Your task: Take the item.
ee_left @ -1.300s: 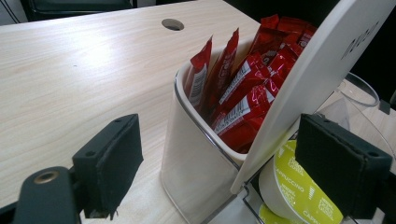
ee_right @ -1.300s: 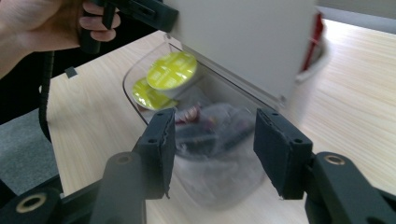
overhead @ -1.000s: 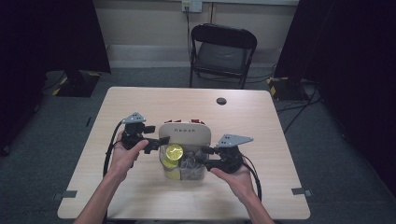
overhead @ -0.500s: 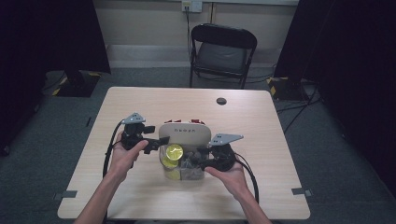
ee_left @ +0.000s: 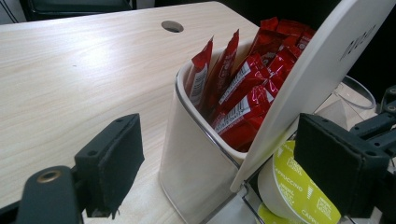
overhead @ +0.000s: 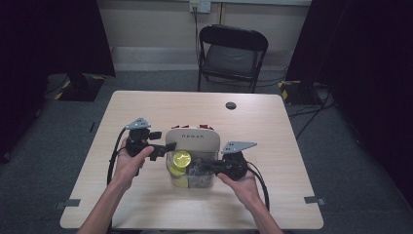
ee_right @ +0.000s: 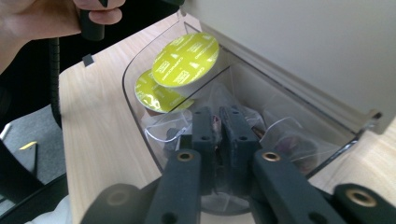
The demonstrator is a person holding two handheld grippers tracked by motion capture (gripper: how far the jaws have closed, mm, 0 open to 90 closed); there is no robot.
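A white holder (overhead: 191, 139) stands mid-table, with red sachets (ee_left: 243, 88) upright in its back cup (ee_left: 196, 158). Its clear front tray (ee_right: 135, 65) holds two yellow-green capsules (ee_right: 187, 53) and several clear-wrapped packets (ee_right: 289, 130). My left gripper (overhead: 168, 148) is open at the holder's left side, its jaws spread wide with the cup's corner and a capsule (ee_left: 299, 191) between them. My right gripper (ee_right: 219, 126) reaches into the tray from the right. Its jaws are pressed together on a clear packet among the pile.
A round cable hole (overhead: 230, 105) sits near the table's far edge, and a black folding chair (overhead: 231, 53) stands behind the table. The person's left hand (ee_right: 42, 18) is close beyond the tray. Bare tabletop (overhead: 292, 146) lies on both sides of the holder.
My right gripper has slid left into the clear tray and closed among the packets. The left gripper has stayed in place.
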